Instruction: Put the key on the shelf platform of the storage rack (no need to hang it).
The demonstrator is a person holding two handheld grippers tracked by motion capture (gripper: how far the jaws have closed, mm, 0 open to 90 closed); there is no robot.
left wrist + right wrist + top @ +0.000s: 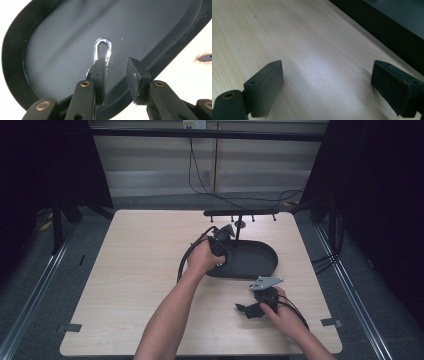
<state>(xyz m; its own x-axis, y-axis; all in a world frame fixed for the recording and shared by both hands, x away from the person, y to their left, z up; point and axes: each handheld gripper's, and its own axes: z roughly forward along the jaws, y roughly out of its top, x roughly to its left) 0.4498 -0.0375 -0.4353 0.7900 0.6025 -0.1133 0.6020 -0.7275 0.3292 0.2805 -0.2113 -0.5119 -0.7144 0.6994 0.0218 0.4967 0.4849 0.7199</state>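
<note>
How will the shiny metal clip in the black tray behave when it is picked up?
The clip looks like polished metal, so probably stiff and slippery between pads. It lies flat on the smooth tray, so it may slide rather than roll.

Left gripper (116,72): jaws set a narrow gap apart, pads bare, nothing pressed between them. Right gripper (327,87): jaws spread wide, nothing between the pads. Both forearms extended forward.

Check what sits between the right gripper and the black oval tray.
Nothing but bare light wood tabletop separates the right gripper from the black oval tray, as seen in the right gripper view and the high view.
</note>
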